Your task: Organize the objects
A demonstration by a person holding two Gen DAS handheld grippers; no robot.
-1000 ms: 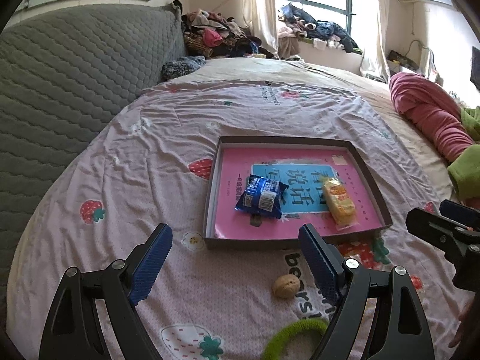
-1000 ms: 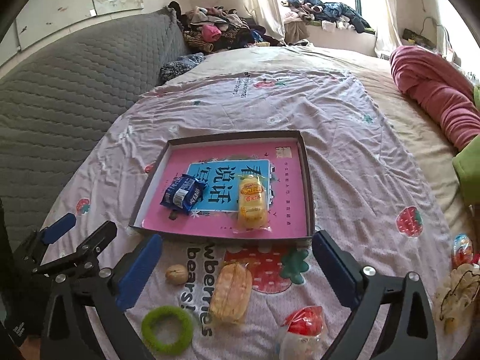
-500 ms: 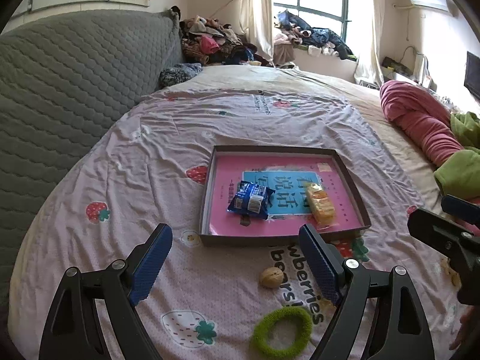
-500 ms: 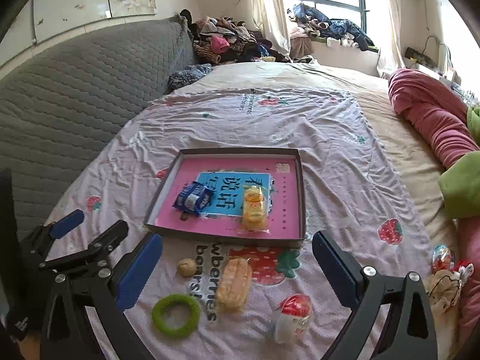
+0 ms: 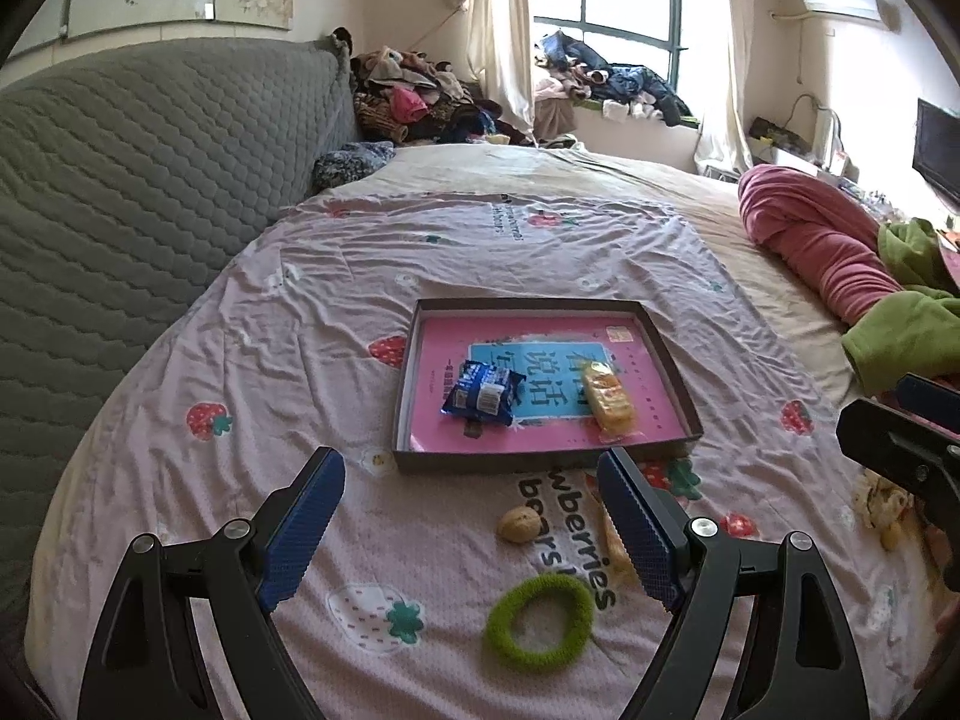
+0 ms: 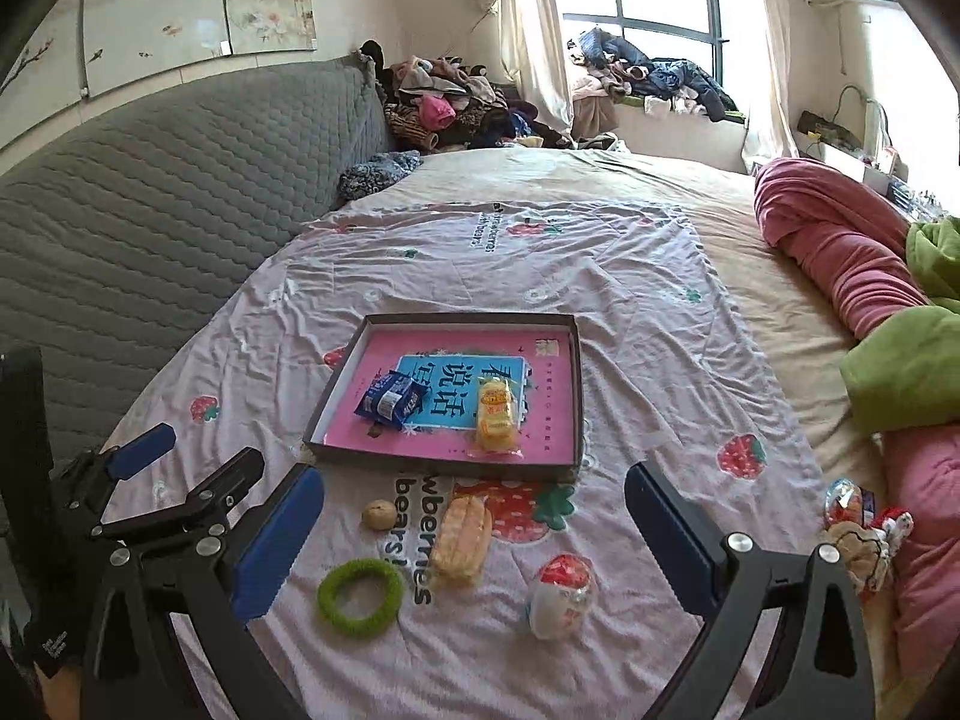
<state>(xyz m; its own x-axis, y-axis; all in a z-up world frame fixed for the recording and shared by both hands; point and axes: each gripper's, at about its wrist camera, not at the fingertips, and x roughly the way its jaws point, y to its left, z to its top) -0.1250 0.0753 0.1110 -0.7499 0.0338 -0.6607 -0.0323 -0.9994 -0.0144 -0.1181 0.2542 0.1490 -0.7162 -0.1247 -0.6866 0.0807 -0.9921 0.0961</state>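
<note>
A dark-rimmed tray [image 5: 540, 461] with a pink floor lies on the strawberry-print sheet, also in the right wrist view [image 6: 444, 462]. Inside it are a blue snack packet [image 5: 483, 399] and a yellow snack packet [image 5: 609, 402]. In front of the tray lie a walnut [image 6: 379, 514], a green ring [image 6: 360, 597], a bread packet [image 6: 462, 540] and a red-and-white egg toy [image 6: 561, 597]. My left gripper [image 5: 470, 480] hovers open above the walnut and ring, holding nothing. My right gripper [image 6: 474, 480] is open and empty over the bread packet.
A grey quilted headboard [image 5: 150, 192] runs along the left. Pink and green blankets [image 6: 852, 276] are piled on the right. Small wrapped toys [image 6: 864, 528] lie at the right edge of the sheet. Clothes are heaped by the window [image 5: 600, 72].
Both grippers have drawn back and risen, so the tray looks smaller and farther away. The ring, bread packet and egg toy show more fully. Both jaws stay equally wide.
</note>
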